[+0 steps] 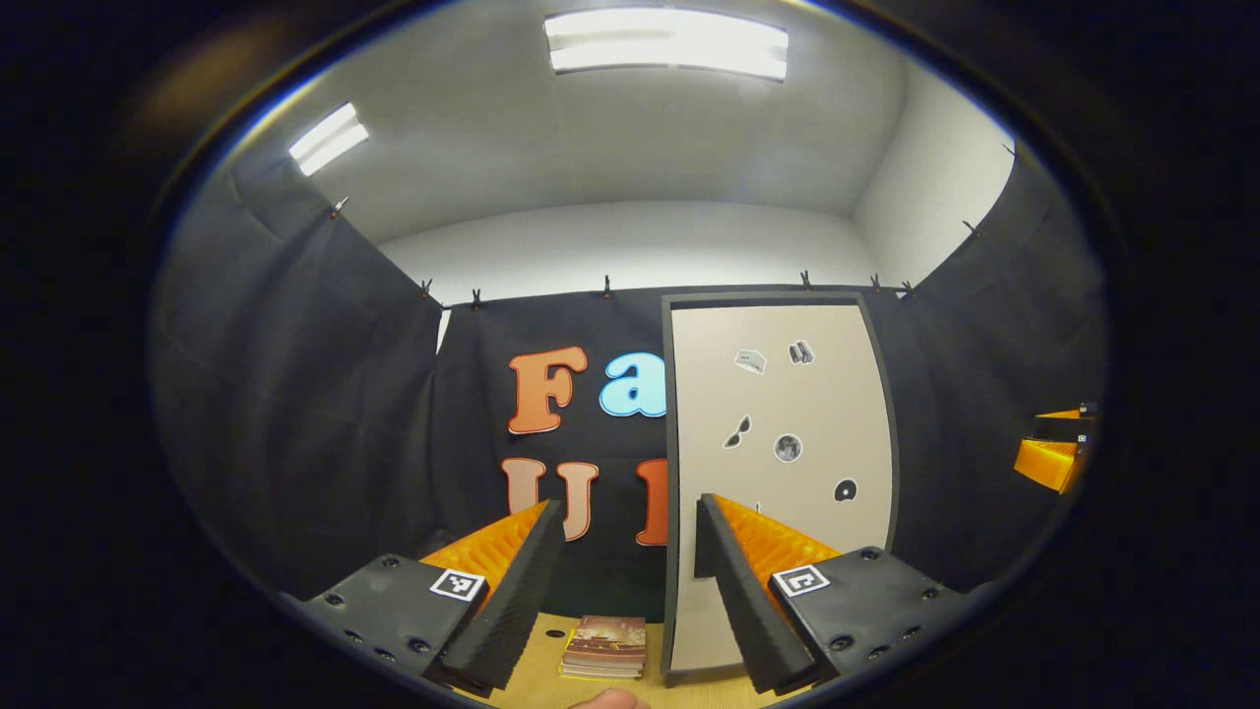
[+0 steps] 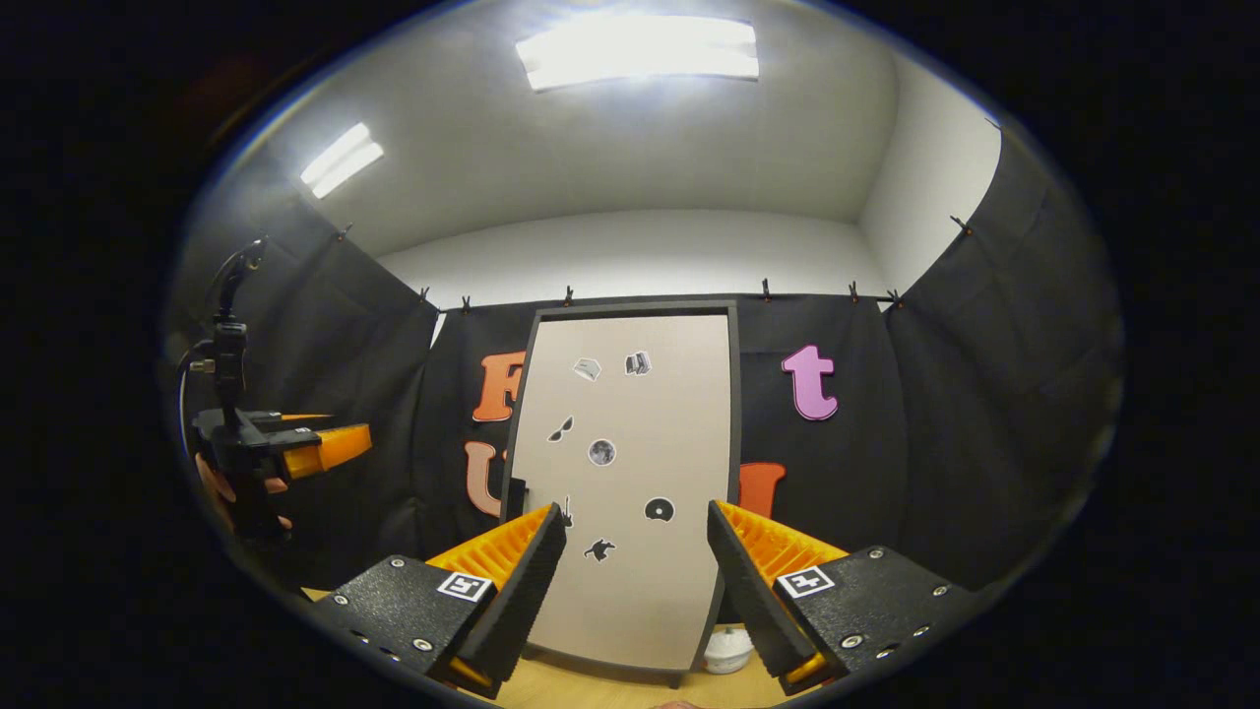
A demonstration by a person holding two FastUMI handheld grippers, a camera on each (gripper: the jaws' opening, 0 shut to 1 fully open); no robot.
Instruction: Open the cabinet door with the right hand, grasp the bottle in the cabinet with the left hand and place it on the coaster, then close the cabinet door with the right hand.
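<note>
The cabinet door [image 2: 625,483] is seen shut at 12 o'clock beyond the right hand-held gripper [image 2: 635,581], its 2 fingers spread, apart from it. The left hand-held gripper [image 1: 630,581] is likewise spread, the door at 1 o'clock.

The cabinet door [image 2: 630,473] stands shut, a flat beige panel in a dark frame blocking the way inside. In the right gripper view, open air lies in front of the door, and the right gripper [image 2: 635,551] faces it with its fingers spread apart. Left of the door, the left gripper [image 2: 330,445] hangs in the air, well apart from it. At the door's foot on the wooden table [image 1: 539,679], a small stack of books [image 1: 604,647] lies just left, and a white round object [image 2: 728,650] sits at its right corner.
</note>
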